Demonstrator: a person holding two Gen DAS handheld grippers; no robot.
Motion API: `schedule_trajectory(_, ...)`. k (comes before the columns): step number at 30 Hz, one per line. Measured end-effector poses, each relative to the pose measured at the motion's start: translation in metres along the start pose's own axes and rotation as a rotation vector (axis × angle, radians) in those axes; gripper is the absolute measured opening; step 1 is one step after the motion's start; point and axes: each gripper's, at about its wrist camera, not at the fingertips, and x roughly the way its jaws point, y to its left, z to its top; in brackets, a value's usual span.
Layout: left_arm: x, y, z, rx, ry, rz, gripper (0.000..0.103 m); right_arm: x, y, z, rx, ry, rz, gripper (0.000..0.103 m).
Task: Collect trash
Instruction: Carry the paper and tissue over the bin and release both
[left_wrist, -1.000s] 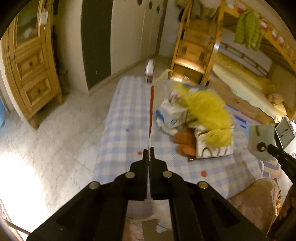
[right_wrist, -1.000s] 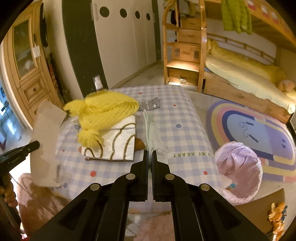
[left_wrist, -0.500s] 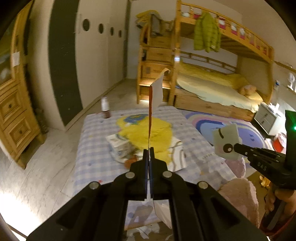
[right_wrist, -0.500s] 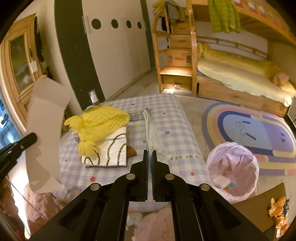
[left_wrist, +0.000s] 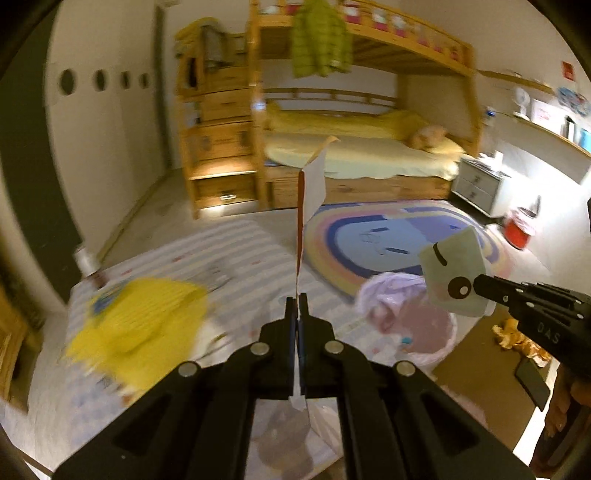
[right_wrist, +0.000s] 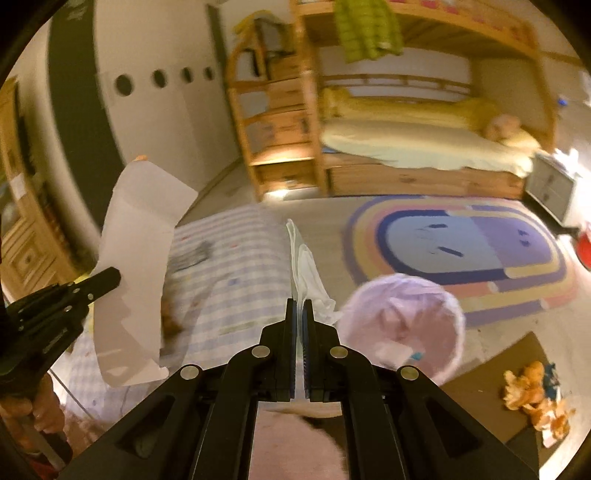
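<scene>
My left gripper (left_wrist: 297, 301) is shut on a flat white paper sheet with a red edge (left_wrist: 310, 192), seen edge-on; the same sheet shows broad in the right wrist view (right_wrist: 136, 266). My right gripper (right_wrist: 299, 304) is shut on a clear plastic wrapper (right_wrist: 304, 266), which also shows in the left wrist view (left_wrist: 452, 273). Both are held up in the air near a bin lined with a pale pink bag (right_wrist: 406, 325), standing on the floor beside the checked table (right_wrist: 229, 280). The bin shows in the left wrist view too (left_wrist: 410, 325).
A yellow mesh bundle (left_wrist: 140, 325) and a small bottle (left_wrist: 86, 262) lie on the checked table (left_wrist: 221, 258). A bunk bed (left_wrist: 362, 155), a rainbow rug (right_wrist: 472, 240) and orange peels on cardboard (right_wrist: 532, 391) lie beyond. A red bin (left_wrist: 519, 229) stands far right.
Both grippers have swung right and risen, away from the table's middle and toward the pink-lined bin, each still holding its piece of trash.
</scene>
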Motion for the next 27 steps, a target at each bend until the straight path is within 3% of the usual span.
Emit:
schedule_trajectory(8,0.069,-0.051,0.010,0.073,0.101,-0.140,0.000,0.020,-0.066,-0.014,0.093,0.059,-0.130,0.003)
schedule_trajectory(13,0.104,-0.078,0.020,0.105,0.136,-0.209,0.000,0.045,-0.095,-0.019,0.138,0.105,-0.158,0.003)
schedule_trajectory(24,0.178,-0.120,0.050,0.088,0.171,-0.333,0.001,0.094,-0.142,0.000,0.216,0.090,-0.184,0.006)
schedule_trajectory(25,0.181,-0.120,0.051,0.082,0.176,-0.332,0.003,0.100,-0.144,0.001,0.214,0.090,-0.182,0.007)
schedule_trajectory(27,0.184,-0.114,0.053,0.062,0.177,-0.314,0.028,0.113,-0.149,0.000,0.205,0.109,-0.186,0.013)
